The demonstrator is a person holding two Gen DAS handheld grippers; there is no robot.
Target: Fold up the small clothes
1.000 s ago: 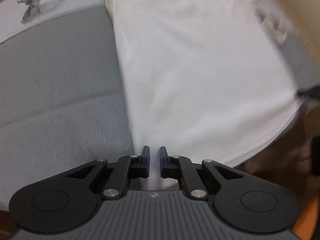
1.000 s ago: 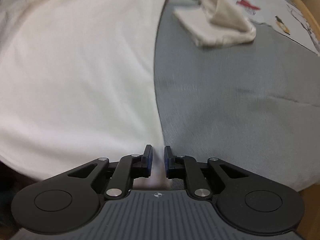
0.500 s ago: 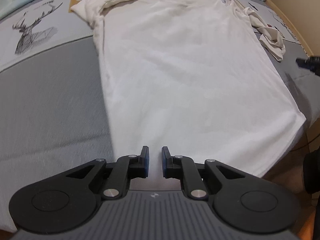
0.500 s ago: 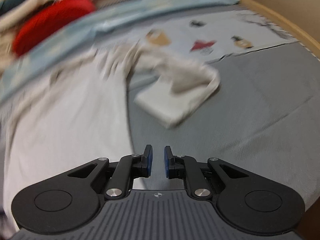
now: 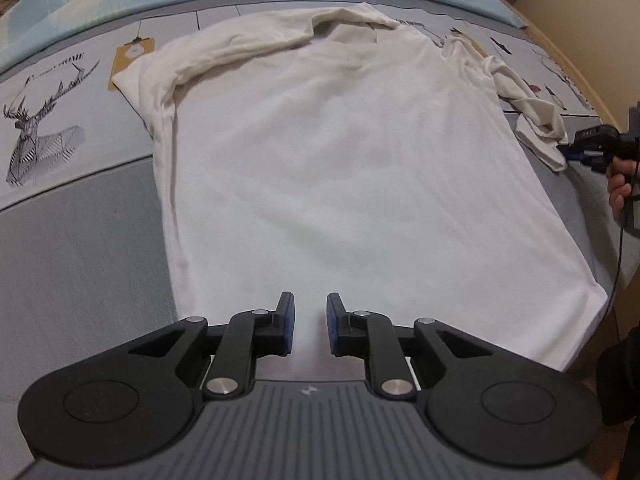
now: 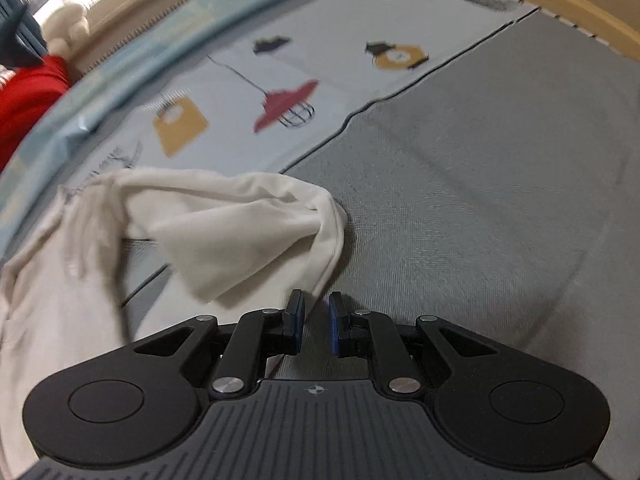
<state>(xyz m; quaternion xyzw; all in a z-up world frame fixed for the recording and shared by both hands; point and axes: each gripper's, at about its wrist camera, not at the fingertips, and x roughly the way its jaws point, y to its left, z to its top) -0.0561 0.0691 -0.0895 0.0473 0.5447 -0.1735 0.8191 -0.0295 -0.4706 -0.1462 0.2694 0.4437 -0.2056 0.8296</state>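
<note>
Surface: bed cover in grey, with a pale printed band at 12 o'clock — stag drawing, yellow tag, red lamp.
Writing: "HOME" above the stag; other print too small to read.
Count: one white t-shirt, two sleeves, two grippers, one hand.
Shirt: spread flat, hem toward the left camera, collar at 12 o'clock; left sleeve folded at 11 o'clock, right sleeve crumpled at 2 o'clock.
Left gripper: over the hem, jaws a little apart and just been widening, nothing pinched — cloth lying below the gap.
Right gripper: seen in the left view at 3 o'clock beside the crumpled sleeve; jaws narrowly apart, sleeve edge reaching to the left fingertip, not clamped.
Background: red fabric at 9 o'clock in the right view.
</note>
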